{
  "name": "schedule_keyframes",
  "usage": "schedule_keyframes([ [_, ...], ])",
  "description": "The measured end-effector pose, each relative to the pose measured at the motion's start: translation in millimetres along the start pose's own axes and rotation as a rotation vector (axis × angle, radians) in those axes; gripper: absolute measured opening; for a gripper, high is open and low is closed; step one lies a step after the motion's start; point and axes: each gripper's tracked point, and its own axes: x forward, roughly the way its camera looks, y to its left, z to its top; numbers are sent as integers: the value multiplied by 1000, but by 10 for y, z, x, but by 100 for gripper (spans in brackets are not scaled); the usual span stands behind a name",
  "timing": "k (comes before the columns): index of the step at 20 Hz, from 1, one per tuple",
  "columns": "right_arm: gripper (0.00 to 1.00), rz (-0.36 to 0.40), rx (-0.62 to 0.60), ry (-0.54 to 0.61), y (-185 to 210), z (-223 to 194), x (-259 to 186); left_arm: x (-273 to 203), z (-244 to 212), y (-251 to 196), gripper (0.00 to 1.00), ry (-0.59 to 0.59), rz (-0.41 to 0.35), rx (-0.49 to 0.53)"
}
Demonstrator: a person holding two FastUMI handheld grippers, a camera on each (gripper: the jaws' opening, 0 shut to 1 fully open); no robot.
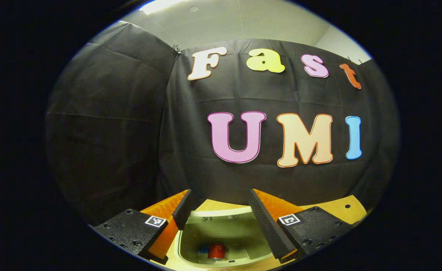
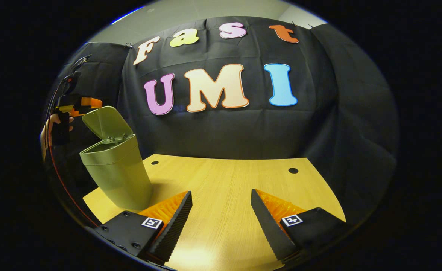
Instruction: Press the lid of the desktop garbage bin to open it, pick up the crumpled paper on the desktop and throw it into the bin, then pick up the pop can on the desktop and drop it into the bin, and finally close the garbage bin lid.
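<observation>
The olive-green bin (image 2: 117,177) stands at the table's left with its lid (image 2: 106,122) swung up. In the left gripper view I look down into the bin (image 1: 224,227); a red pop can (image 1: 216,251) lies at its bottom with a small blue bit beside it. My left gripper (image 1: 219,199) hangs open above the bin's mouth, nothing between its fingers. In the right gripper view the left gripper (image 2: 89,102) sits high behind the raised lid, held by a hand (image 2: 53,122). My right gripper (image 2: 221,196) is open over bare table, right of the bin.
The wooden table (image 2: 224,177) runs back to the black cloth wall. Two small dark holes (image 2: 293,170) sit near its far edge. A red cable (image 2: 61,180) hangs down at the far left beside the bin.
</observation>
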Motion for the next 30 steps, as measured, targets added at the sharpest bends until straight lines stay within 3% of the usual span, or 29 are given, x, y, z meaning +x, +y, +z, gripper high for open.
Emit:
schedule_keyframes([
  [11,99,17,-21,25,44,-101,35,-198,-833,-126,92,168,-30,-58],
  [19,99,30,-31,16,154,-107,50,-278,-1243,-185,95,237,-65,-9],
  [22,99,25,-28,16,154,-144,60,-294,-1293,-190,94,239,-64,5],
  [24,99,22,-19,23,156,-167,85,-312,-1291,-217,96,207,-61,73],
  [26,99,24,7,20,171,-140,88,-326,-1329,-169,96,188,-54,42],
  [30,99,33,28,-18,187,40,36,-322,-1203,-261,94,81,-113,-3],
])
